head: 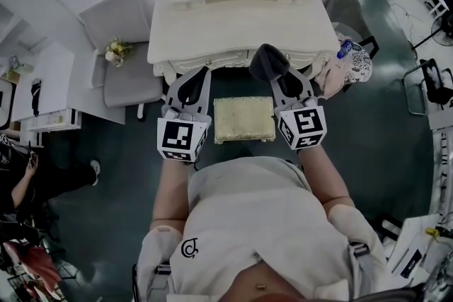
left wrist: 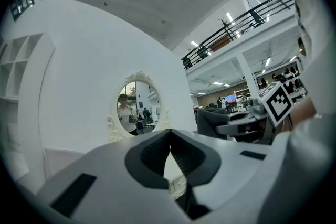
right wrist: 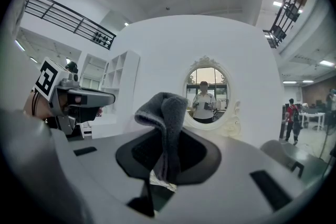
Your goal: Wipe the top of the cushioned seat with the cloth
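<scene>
The cloth point(right wrist: 164, 113) is a small grey terry piece, soft and limp. It stands up in a fold out of your right tongs point(head: 277, 76), which are clamped on its lower part. It looks light and floppy, so a hold low on the fold, with a good flap left free, should give you a wiping face. With too little cloth free, the tongs themselves may scrape the seat.

The cushioned seat point(head: 243, 119) sits on the floor straight below you, between the two tongs and just in front of the desk point(head: 241, 25). Its pale padded top is bare. The padding will likely give under pressure, so light, even strokes ought to do.

Your left tongs point(left wrist: 169, 138) are closed, tips meeting, with nothing between them. They are raised beside the right. Both point toward the oval mirror point(left wrist: 135, 108) over the desk, so the wiping is not yet under way. The cloth has to come down onto the seat first.
</scene>
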{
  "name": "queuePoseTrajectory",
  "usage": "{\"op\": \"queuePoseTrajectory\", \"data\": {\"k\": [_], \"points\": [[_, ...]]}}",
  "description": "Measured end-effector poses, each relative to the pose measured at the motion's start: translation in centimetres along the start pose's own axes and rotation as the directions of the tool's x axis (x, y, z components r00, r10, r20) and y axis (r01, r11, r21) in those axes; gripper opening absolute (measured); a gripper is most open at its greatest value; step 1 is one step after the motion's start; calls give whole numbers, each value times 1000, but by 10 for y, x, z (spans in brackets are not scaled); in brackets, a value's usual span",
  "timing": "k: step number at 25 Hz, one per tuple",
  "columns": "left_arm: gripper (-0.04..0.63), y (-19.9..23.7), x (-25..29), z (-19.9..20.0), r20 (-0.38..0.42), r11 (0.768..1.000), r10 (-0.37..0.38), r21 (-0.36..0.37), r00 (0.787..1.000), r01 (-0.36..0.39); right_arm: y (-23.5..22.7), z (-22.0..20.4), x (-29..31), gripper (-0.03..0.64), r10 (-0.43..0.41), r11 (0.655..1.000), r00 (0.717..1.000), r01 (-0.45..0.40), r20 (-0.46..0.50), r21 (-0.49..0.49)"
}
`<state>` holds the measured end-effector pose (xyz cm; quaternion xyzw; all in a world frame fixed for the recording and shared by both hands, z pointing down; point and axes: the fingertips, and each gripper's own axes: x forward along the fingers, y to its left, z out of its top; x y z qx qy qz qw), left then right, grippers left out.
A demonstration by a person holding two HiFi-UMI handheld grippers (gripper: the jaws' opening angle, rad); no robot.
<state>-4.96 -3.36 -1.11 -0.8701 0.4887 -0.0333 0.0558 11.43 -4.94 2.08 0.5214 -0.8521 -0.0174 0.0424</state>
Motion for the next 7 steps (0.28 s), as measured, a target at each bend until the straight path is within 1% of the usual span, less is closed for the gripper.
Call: {"op": "queuePoseTrajectory", "data": {"k": [7], "points": [[14,-2,-5,6,20,1000,14,-6,1000,-14,3,0,-3,71,11,1000,1000,-11,10,-11]]}}
